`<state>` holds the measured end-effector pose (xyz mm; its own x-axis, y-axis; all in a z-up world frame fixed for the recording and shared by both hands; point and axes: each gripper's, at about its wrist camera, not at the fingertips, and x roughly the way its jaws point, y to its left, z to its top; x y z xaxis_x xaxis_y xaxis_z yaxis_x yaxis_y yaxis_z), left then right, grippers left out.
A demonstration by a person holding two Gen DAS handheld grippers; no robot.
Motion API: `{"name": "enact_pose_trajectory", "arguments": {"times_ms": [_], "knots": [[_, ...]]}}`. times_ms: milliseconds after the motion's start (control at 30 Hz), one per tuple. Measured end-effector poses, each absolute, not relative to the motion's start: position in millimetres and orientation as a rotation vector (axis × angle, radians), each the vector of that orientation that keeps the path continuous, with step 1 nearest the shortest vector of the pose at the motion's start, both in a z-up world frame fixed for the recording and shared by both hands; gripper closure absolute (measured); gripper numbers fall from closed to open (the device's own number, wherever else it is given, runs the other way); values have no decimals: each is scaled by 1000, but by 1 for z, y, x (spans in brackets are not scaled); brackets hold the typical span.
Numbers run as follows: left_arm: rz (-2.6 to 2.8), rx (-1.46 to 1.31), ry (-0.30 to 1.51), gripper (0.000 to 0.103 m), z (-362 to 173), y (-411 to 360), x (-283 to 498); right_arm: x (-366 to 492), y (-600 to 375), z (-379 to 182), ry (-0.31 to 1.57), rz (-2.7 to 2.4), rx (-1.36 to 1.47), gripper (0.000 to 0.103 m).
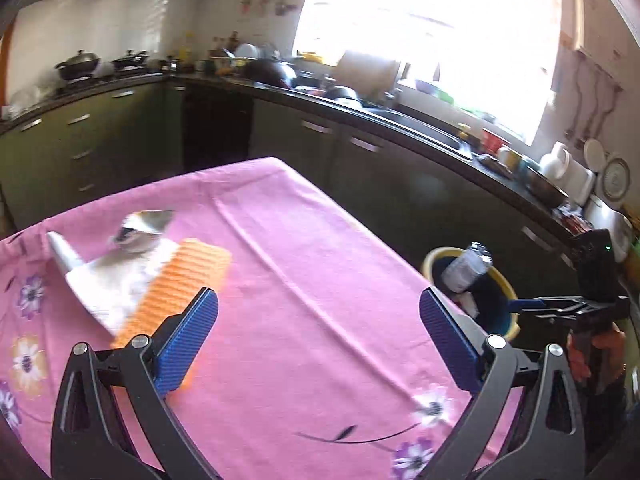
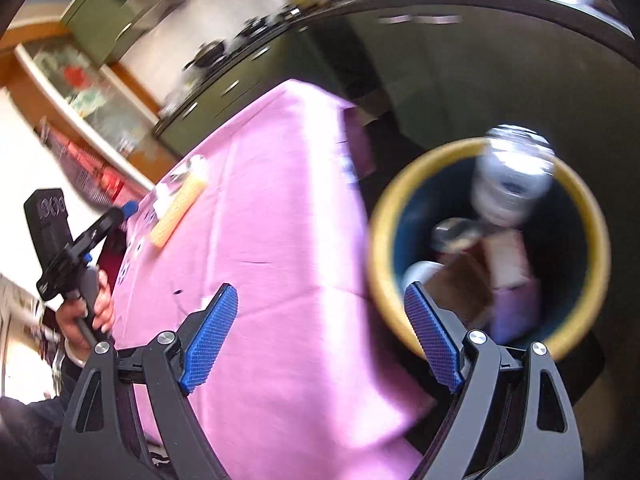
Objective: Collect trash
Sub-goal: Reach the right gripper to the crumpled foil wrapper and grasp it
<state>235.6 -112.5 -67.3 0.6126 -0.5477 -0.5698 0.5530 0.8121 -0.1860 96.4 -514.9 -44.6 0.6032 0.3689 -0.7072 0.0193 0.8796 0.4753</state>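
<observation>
Both claws, left claw (image 1: 319,320) and right claw (image 2: 320,320), are spread wide and empty, because the bottle (image 1: 468,267) sits in the bin (image 1: 502,280) and the orange wrapper (image 1: 176,300) waits on the pink surface (image 1: 300,280).

1. A pink cotton tablecloth with printed flowers (image 1: 304,280) covers the table.
2. Dark green kitchen cabinets with metal handles (image 1: 100,136) stand along the walls behind it.
3. On the black countertop (image 1: 420,120) two dark cooking pots with lids (image 1: 78,65) sit at the far left.
4. A bright window (image 1: 432,32) is above the steel sink (image 1: 440,136).
5. A red cup (image 1: 493,141) stands near the sink.
</observation>
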Motion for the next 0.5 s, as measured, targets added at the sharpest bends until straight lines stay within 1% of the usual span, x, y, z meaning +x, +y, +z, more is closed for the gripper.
{"name": "enact_pose_trajectory", "arguments": {"times_ms": [167,300,400,500], "knots": [[-429,40,606,7,-66,-38,248,148,-413,-32,938,399,277,19],[-322,56,565,7,-70,13,240,184,-335,-32,960,512,136,19],[-298,42,570,7,-76,35,233,214,-295,-34,965,555,98,20],[-313,-3,582,7,-78,43,231,246,-270,-26,932,555,53,20]]}}
